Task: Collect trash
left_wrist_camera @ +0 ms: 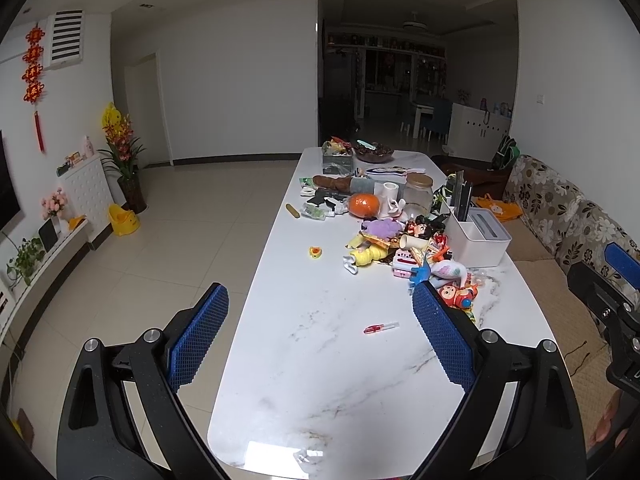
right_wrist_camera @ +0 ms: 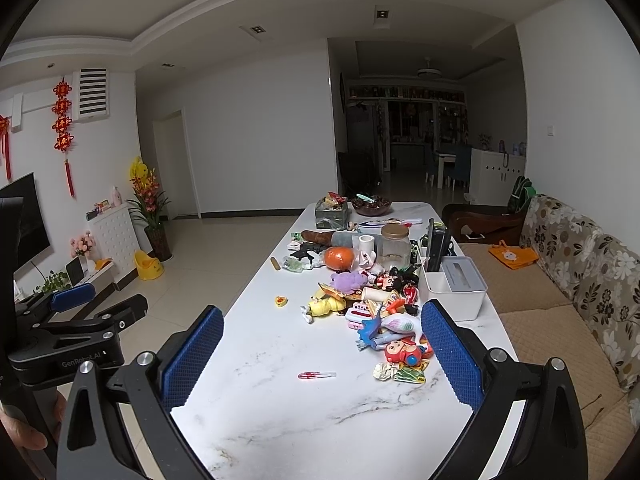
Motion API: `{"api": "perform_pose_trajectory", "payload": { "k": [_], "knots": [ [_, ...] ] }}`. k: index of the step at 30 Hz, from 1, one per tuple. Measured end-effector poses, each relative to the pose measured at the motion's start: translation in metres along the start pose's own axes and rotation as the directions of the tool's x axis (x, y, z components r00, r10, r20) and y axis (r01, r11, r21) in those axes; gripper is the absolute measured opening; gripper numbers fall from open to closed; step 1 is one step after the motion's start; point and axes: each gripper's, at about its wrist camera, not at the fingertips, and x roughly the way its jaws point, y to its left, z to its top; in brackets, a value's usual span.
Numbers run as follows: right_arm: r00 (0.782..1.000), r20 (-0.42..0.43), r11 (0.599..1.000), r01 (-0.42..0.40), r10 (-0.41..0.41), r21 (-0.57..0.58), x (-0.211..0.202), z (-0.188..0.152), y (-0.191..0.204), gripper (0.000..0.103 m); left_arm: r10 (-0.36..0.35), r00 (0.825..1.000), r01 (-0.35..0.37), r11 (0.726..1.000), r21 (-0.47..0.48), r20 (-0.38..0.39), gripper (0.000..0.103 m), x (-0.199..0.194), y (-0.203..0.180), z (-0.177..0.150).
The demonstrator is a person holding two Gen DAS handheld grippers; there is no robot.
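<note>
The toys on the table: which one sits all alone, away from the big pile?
The little yellow toy, alone on bare marble left of the pile; the purple plush and red monkey lie among the clutter.

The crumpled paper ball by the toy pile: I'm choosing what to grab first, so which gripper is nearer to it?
Right. The paper ball lies just ahead of the right gripper, inside its right finger; the left gripper is off to the left.

The long glossy table top (left_wrist_camera: pixel 304 360) is white with thin grey marble veins, and the small plastic stick (right_wrist_camera: pixel 317 375) lying on it is red at one end and clear at the other. The round fruit (left_wrist_camera: pixel 363 205) is orange, the soft plush toy (right_wrist_camera: pixel 349 281) is purple. The fabric sofa cover (right_wrist_camera: pixel 568 256) is brown with white and dark flowers.
</note>
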Motion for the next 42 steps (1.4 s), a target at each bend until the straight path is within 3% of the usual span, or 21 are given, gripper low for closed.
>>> {"api": "perform_pose_trajectory", "payload": {
  "k": [42],
  "knots": [
    [1.0,-0.014,1.0,-0.001,0.001,0.009,0.006,-0.014,0.0,0.098,0.013,1.0,-0.013,1.0,-0.002,-0.022,0.091,0.007,0.002,0.005]
  ]
}}
